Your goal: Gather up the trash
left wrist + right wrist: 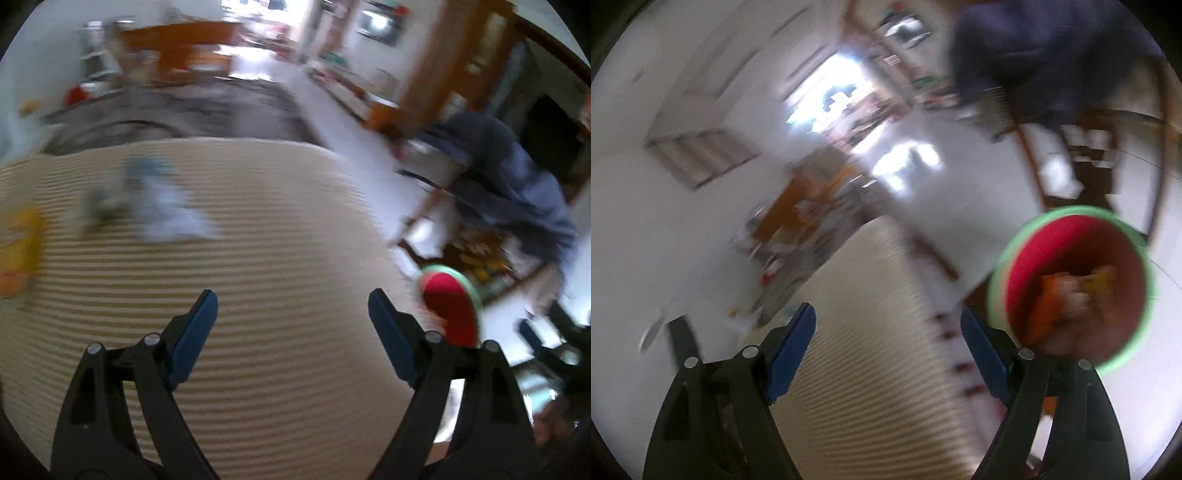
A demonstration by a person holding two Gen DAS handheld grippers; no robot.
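Observation:
Both views are blurred by motion. My left gripper [291,314] is open and empty above a ribbed beige table [258,258]. On the table's far left lie a crumpled white and blue wrapper [166,206], a small grey-green scrap [99,210] and a yellow-orange packet [18,251]. A red bin with a green rim [452,302] stands off the table's right edge. My right gripper [888,328] is open and empty, tilted over the table's edge [871,332]. The bin [1071,288] sits to its right, with orange and yellow trash [1067,291] inside.
A chair draped with a dark blue garment [509,177] stands right of the table. White floor [343,122] stretches beyond, with a wooden desk [184,40] and shelves at the far wall. A grey patterned rug [184,107] lies behind the table.

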